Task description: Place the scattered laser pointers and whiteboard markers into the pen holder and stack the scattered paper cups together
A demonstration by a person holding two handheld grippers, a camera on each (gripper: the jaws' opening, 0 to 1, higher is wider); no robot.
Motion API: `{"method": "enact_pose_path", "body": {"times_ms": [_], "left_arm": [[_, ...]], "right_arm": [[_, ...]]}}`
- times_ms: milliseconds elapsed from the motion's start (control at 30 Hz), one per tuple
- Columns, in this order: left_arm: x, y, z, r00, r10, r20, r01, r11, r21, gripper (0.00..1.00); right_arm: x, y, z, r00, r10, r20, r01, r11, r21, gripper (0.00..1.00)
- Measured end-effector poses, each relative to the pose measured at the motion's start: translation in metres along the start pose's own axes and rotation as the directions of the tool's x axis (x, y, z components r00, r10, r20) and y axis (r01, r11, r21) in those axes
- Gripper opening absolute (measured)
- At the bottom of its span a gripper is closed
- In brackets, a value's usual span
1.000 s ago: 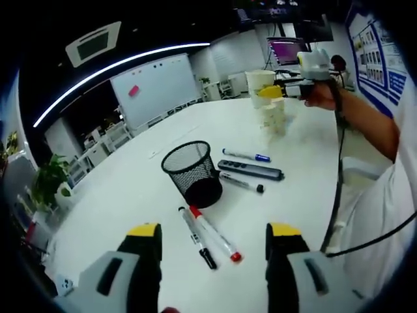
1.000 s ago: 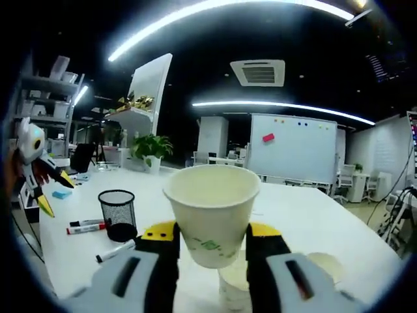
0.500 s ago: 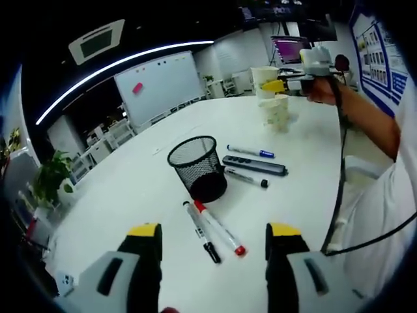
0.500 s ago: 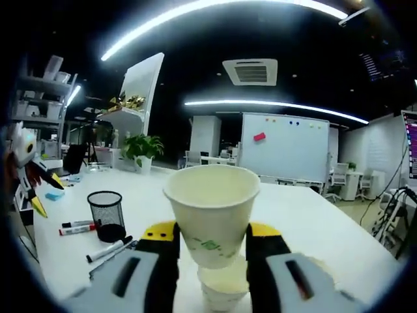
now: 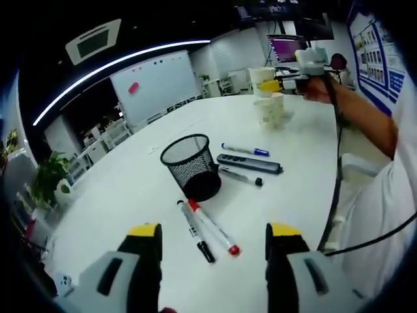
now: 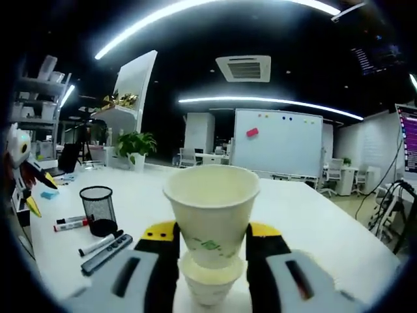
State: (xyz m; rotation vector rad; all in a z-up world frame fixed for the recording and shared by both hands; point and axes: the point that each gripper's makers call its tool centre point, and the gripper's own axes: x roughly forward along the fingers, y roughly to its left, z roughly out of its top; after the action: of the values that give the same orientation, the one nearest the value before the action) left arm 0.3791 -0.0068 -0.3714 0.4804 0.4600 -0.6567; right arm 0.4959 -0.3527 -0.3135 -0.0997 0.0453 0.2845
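— What does the left gripper view give?

— The left tool (image 5: 212, 238) hovers over the white bench (image 5: 130, 189), jaws spread apart, nothing between them. Just ahead lie a black-capped marker (image 5: 195, 232) and a red-capped marker (image 5: 214, 228) side by side. Beyond them stands the mesh pen holder (image 5: 190, 167), upright. To its right lie another black-capped marker (image 5: 241, 175), a dark laser pointer (image 5: 250, 163) and a blue-capped marker (image 5: 244, 150). Far across the bench, the right tool (image 5: 277, 85) carries a paper cup (image 5: 260, 76) above a cup stack (image 5: 272, 109).

— And the right gripper view?

— The right tool (image 6: 212, 238) is clamped on the paper cup (image 6: 211, 212), upright, its base sitting in the mouth of the cup stack (image 6: 210, 282) below. On the left stand the pen holder (image 6: 98, 208) and the laser pointer (image 6: 106, 253), with markers beside them. The left tool (image 6: 26, 189) shows at the left edge.
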Motion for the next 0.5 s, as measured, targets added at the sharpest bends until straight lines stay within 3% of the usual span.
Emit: {"method": "enact_pose_path", "body": {"times_ms": [500], "left_arm": [[-0.001, 0.002, -0.004, 1.0, 0.015, -0.016, -0.016, 1.0, -0.019, 0.65]], "right_arm": [[0.004, 0.0, -0.016, 1.0, 0.007, -0.021, -0.007, 1.0, 0.002, 0.4]]}}
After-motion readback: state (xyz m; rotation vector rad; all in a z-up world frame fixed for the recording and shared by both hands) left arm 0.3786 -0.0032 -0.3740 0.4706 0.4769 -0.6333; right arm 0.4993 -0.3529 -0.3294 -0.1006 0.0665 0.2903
